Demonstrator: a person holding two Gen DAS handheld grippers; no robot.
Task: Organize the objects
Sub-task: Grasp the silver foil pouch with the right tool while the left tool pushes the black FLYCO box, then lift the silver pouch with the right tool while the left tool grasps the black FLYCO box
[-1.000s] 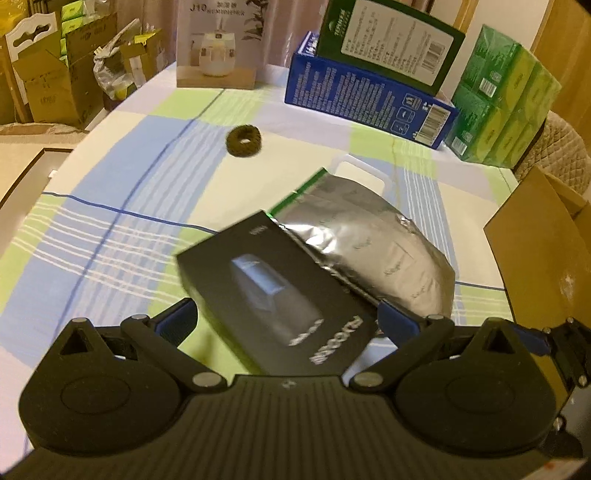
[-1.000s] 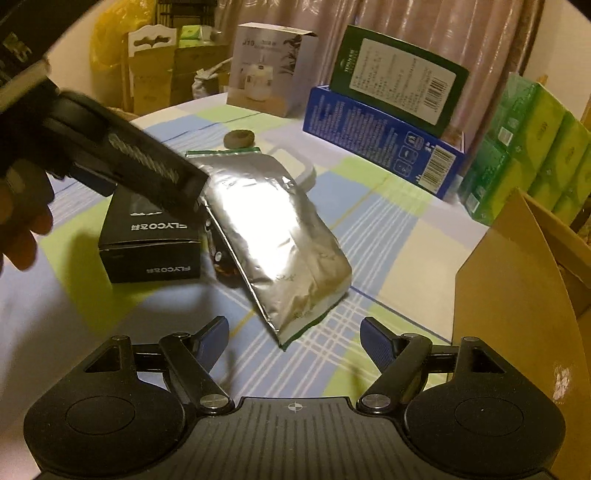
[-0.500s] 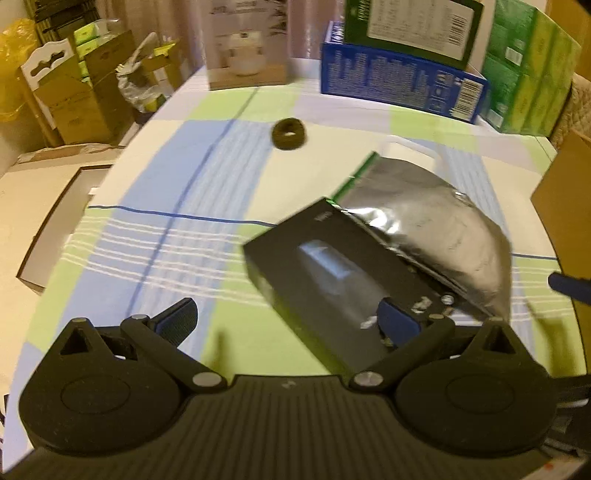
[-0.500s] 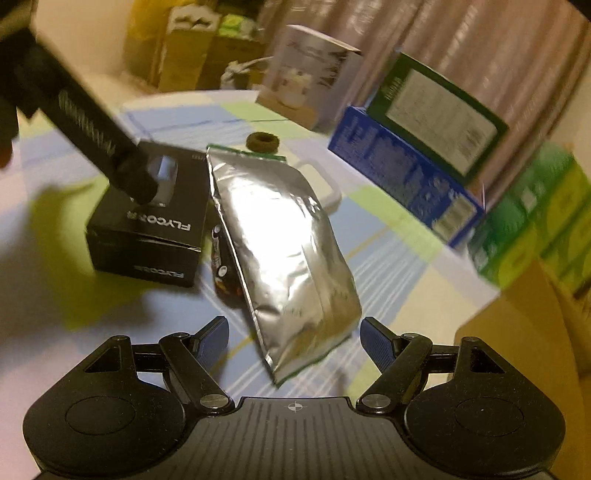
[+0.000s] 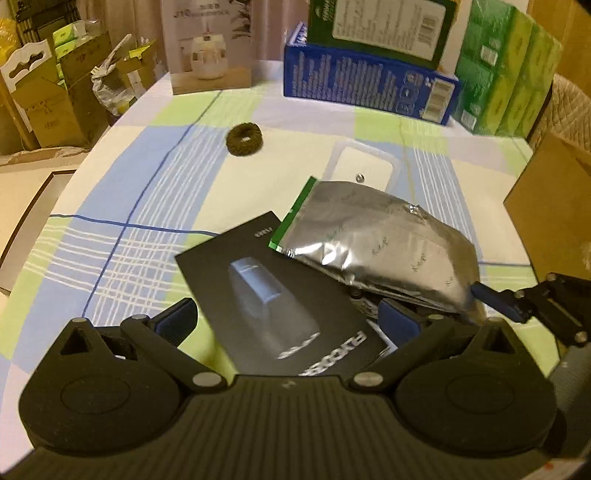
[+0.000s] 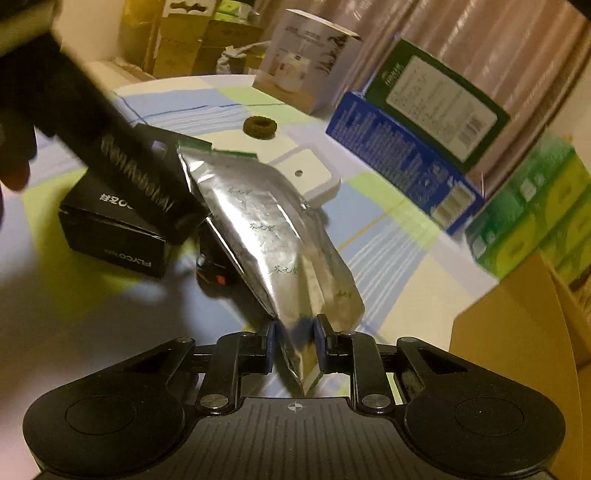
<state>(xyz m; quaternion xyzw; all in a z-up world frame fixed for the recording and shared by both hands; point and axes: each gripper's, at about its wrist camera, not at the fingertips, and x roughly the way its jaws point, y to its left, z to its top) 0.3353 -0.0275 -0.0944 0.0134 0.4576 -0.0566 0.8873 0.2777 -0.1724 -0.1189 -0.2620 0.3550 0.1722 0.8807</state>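
A silver foil pouch (image 6: 273, 236) with a green top edge lies partly on a black FLYCO box (image 6: 110, 229). My right gripper (image 6: 295, 339) is shut on the pouch's near bottom corner. In the left wrist view the pouch (image 5: 376, 240) overlaps the black box (image 5: 273, 306), and a blue finger of the right gripper (image 5: 495, 297) touches the pouch's right end. My left gripper (image 5: 284, 325) is open and empty, its fingers on either side of the black box's near end. A small dark object (image 6: 216, 273) lies under the pouch.
A dark ring (image 5: 243, 138) and a white flat case (image 5: 364, 166) lie farther back on the checked tablecloth (image 5: 122, 206). A blue box (image 5: 365, 88), a green box (image 5: 380, 26), green packs (image 5: 506, 70) and a white carton (image 5: 208, 44) line the far edge. A brown cardboard box (image 6: 517, 354) stands at right.
My right gripper has moved forward and closed on the foil pouch's bottom corner. The left gripper has shifted slightly over the black box and stays open.
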